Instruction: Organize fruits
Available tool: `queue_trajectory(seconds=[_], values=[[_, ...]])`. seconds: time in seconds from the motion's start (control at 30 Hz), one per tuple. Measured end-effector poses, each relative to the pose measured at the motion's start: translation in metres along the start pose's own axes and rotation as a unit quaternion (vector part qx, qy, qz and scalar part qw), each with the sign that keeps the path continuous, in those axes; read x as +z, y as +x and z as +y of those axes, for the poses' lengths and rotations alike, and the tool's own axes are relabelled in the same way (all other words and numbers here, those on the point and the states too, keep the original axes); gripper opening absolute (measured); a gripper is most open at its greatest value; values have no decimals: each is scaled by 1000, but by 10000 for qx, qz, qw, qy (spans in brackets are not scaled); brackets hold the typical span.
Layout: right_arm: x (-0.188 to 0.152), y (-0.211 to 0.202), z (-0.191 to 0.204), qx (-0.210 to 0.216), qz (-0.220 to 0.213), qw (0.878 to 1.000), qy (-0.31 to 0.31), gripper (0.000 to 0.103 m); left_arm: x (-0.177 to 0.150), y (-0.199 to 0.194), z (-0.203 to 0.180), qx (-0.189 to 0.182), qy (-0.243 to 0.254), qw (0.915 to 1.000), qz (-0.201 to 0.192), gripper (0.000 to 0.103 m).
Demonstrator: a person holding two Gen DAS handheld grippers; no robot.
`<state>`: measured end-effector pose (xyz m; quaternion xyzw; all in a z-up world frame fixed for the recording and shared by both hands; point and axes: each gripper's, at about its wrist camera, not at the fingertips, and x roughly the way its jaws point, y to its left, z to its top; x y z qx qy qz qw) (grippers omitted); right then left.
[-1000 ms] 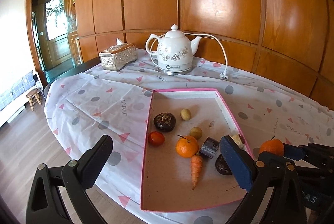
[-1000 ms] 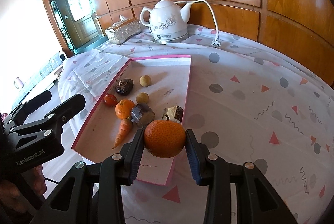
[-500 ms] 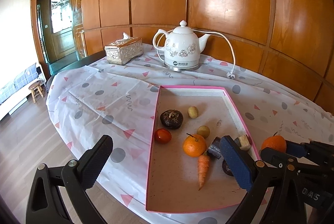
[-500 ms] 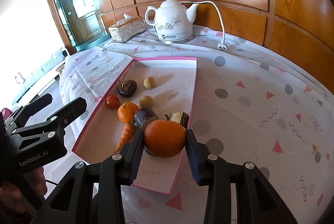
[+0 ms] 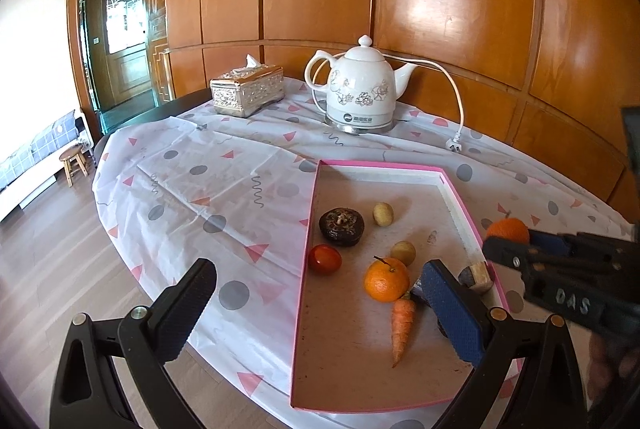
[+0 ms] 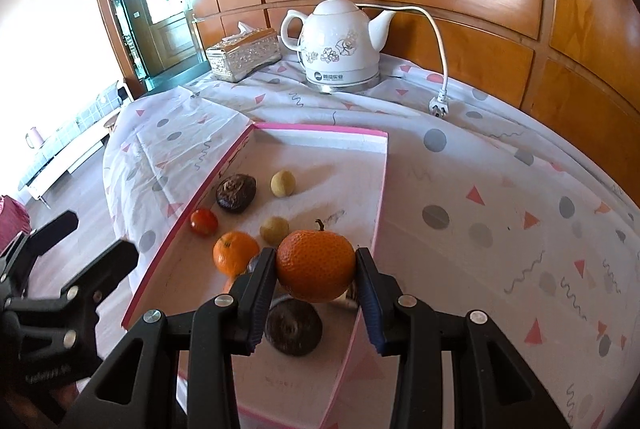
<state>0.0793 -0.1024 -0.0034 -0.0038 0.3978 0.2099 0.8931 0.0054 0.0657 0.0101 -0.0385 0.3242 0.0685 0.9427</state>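
Left gripper (image 5: 316, 305) spread, holding nothing, beside the pink tray (image 6: 382, 185). Right gripper (image 6: 316, 271) pinching a large orange (image 6: 316, 265) above the tray's near right edge. Advice: carry it forward past the dark fruit (image 6: 293, 327) beneath, lower onto bare floor, then release. Count: two oranges, two yellowish fruits, one tomato (image 6: 204, 222), one carrot (image 5: 402, 323)

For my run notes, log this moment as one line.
right gripper: shut on orange | above pink tray | left gripper: open, nothing between pads
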Motion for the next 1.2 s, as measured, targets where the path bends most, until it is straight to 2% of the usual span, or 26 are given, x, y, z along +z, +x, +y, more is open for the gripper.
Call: queue_trajectory(seconds=[0.13,0.2,0.3,0.53,0.9,1.2], values=[[17,9,1,163,-35,9999,-18,41,-1,2,1,19,-9,10000,40,103],[23,10,2,157,-75,9998,56,52,-1,3,0,21,-8,10000,62,103],[24,5,3,171,-156,9997,70,53,-1,2,0,26,0,10000,39,103],[1,-11,1,-104,-208,9996,158,53,-1,-4,-5,-39,42,10000,-30,103],[-32,-38,-1,-744,-365,9958,394,61,1,-26,-20,-251,173,9993,-221,103],[-51,-52,-6,-951,-408,9930,570,61,-1,-41,-31,-371,360,9978,-416,103]])
